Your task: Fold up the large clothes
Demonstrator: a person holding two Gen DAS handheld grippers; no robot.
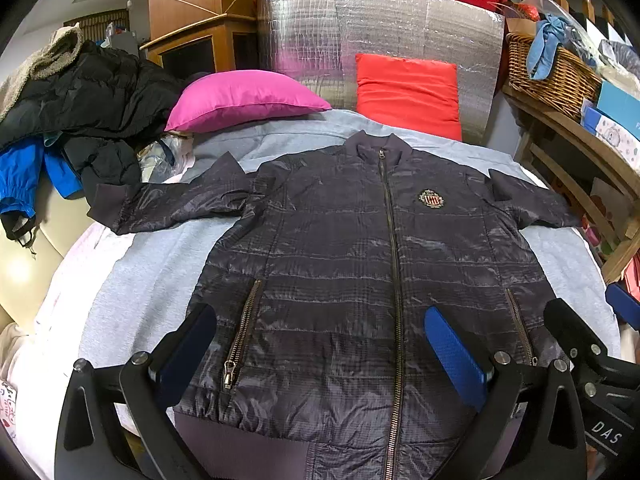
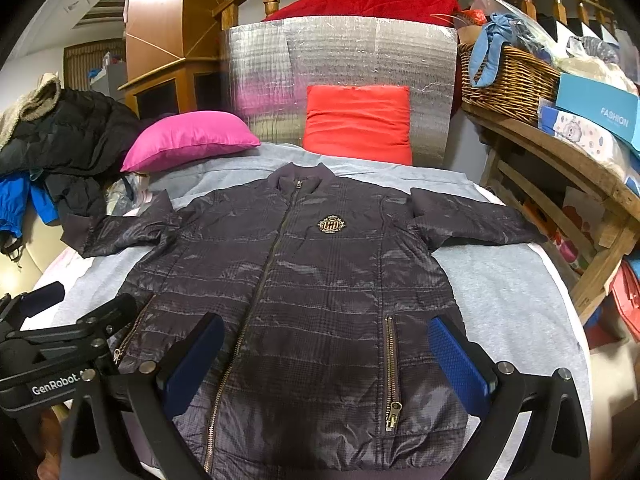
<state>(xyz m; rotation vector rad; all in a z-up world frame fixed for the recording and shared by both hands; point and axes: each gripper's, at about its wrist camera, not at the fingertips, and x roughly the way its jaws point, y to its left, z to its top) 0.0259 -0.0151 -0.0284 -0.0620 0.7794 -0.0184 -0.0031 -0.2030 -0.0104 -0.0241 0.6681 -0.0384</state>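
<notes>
A dark quilted jacket (image 1: 340, 264) lies flat and face up on a grey cloth (image 1: 152, 280), zipped, with both sleeves spread out sideways. It also shows in the right wrist view (image 2: 304, 292), on the same grey cloth (image 2: 512, 300). My left gripper (image 1: 324, 348) is open and empty, hovering above the jacket's lower hem. My right gripper (image 2: 328, 360) is open and empty, above the hem a little to the right. The right gripper shows at the right edge of the left wrist view (image 1: 580, 340); the left gripper shows at the left of the right wrist view (image 2: 76, 328).
A pink pillow (image 1: 244, 100) and a red pillow (image 1: 408, 92) lie at the far end before a silver foil panel (image 1: 380, 28). A pile of dark and blue clothes (image 1: 80, 120) sits left. A wooden shelf with a wicker basket (image 1: 552, 76) stands right.
</notes>
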